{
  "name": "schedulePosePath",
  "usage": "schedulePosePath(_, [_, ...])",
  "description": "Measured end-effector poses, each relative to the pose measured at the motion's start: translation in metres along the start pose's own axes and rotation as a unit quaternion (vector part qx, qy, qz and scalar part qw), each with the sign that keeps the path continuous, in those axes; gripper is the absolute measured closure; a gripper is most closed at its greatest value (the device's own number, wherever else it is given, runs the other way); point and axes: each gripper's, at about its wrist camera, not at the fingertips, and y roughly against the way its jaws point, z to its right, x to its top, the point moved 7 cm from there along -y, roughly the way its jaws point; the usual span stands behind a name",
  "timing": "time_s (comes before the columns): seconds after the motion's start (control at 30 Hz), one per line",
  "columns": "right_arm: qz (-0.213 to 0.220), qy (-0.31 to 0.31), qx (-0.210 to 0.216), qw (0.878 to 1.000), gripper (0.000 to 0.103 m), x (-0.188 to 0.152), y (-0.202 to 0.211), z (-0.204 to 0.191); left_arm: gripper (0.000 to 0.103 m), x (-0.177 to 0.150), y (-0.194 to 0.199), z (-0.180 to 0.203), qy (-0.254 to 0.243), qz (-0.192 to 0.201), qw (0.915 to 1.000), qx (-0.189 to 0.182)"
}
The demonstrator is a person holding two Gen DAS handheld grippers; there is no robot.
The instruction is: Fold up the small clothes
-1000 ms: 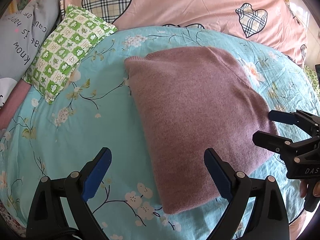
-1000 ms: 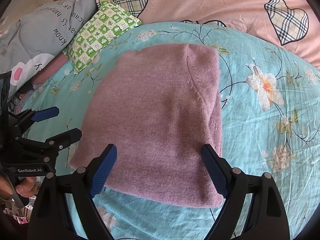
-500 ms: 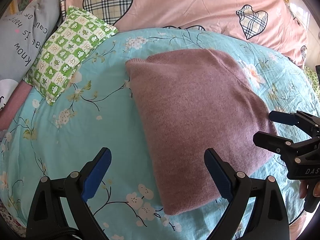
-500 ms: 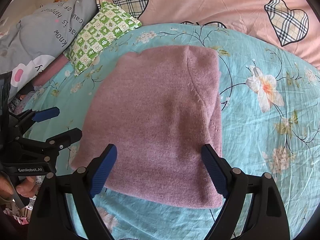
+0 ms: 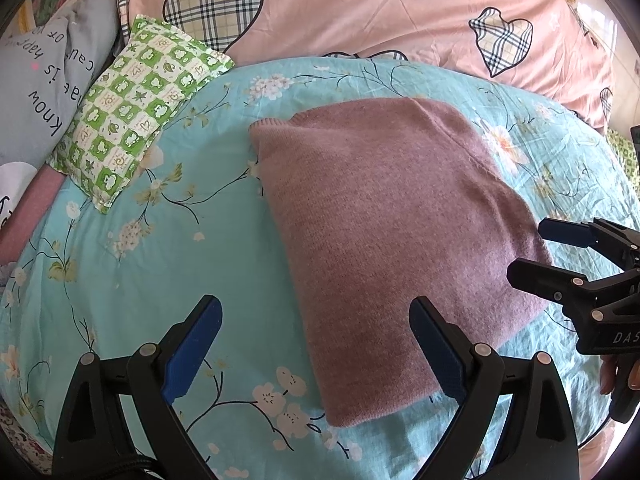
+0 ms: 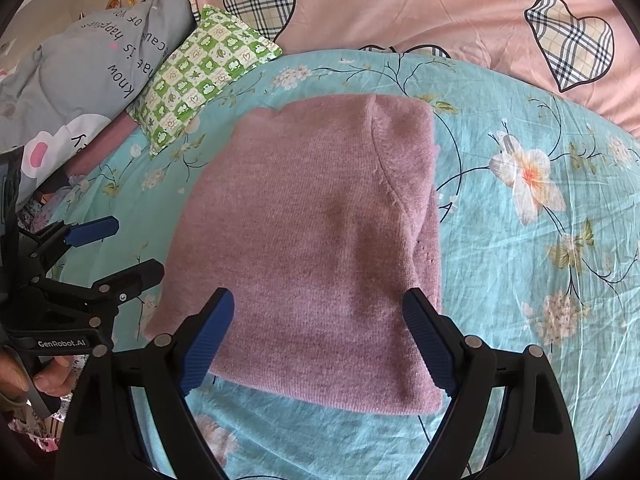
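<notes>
A mauve knitted sweater lies folded into a flat rectangle on the turquoise floral bedsheet; it also shows in the right wrist view. My left gripper is open and empty, hovering over the sweater's near left edge. My right gripper is open and empty, above the sweater's near edge. Each gripper shows in the other's view: the right one by the sweater's right corner, the left one by its left side.
A green checked pillow lies at the back left beside a grey printed pillow. A pink duvet with plaid hearts runs across the back. The bed's edge is near the bottom of both views.
Both grippers have drawn back slightly from the sweater, staying open. The sweater has not moved.
</notes>
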Motion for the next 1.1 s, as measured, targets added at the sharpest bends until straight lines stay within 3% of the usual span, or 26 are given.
schedulePosePath(1.1, [0.004,-0.004,0.003,1.0,0.016,0.0013,0.0062,0.0016,0.008,0.0002,0.0007,0.0015,-0.006,-0.001,1.0,0.004])
